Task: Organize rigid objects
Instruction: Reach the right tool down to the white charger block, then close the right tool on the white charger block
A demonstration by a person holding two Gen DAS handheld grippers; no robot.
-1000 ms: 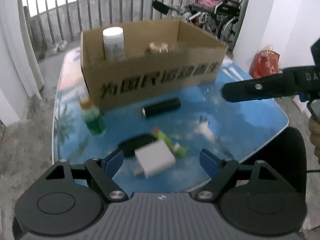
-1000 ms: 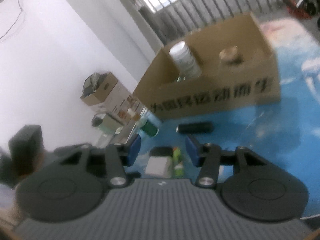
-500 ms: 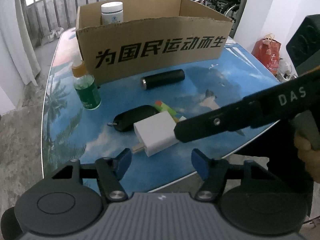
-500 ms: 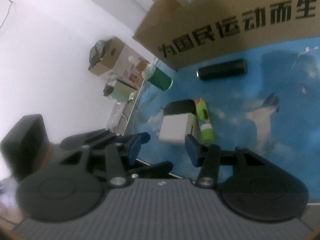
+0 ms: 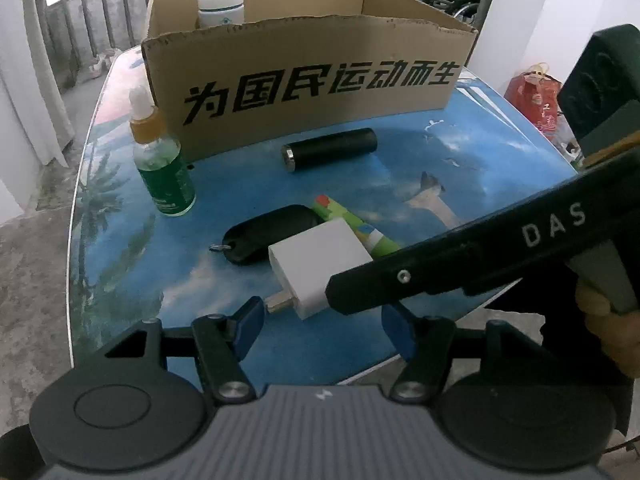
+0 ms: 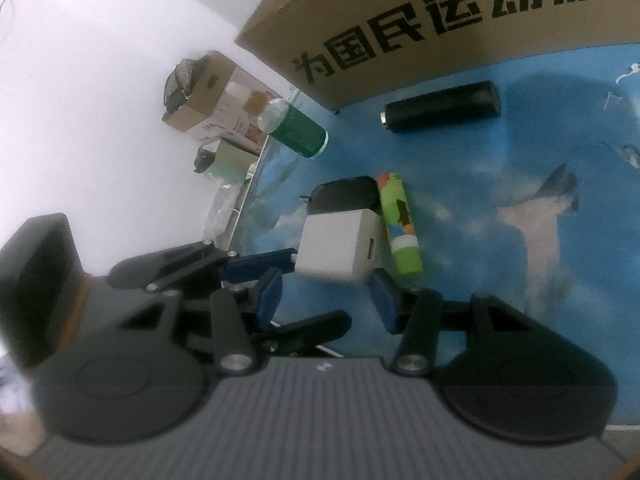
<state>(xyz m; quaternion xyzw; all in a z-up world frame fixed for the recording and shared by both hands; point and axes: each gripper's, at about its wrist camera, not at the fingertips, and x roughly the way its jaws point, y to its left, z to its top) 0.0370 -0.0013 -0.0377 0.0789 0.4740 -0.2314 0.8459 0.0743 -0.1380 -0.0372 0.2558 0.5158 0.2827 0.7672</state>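
Note:
A white charger block (image 5: 320, 264) (image 6: 340, 246) lies near the front edge of the blue table (image 5: 480, 168), leaning on a black key fob (image 5: 272, 236) and a green tube (image 5: 356, 228). My left gripper (image 5: 323, 328) is open just short of the charger, with nothing between its pads. My right gripper (image 6: 326, 298) is also open, its pads close in front of the charger without pressing it. In the left wrist view, one of the right gripper's fingers (image 5: 440, 264) crosses from the right and covers the charger's near corner.
A cardboard box (image 5: 312, 84) with black lettering stands at the back and holds a white jar (image 5: 220, 6). A black cylinder (image 5: 330, 154) lies in front of it. A green dropper bottle (image 5: 164, 172) stands to the left. The table edge runs just below the charger.
Both grippers have sunk closer to the charger. The left jaws have narrowed. The right gripper has swung in from the right until its finger overlaps the charger.

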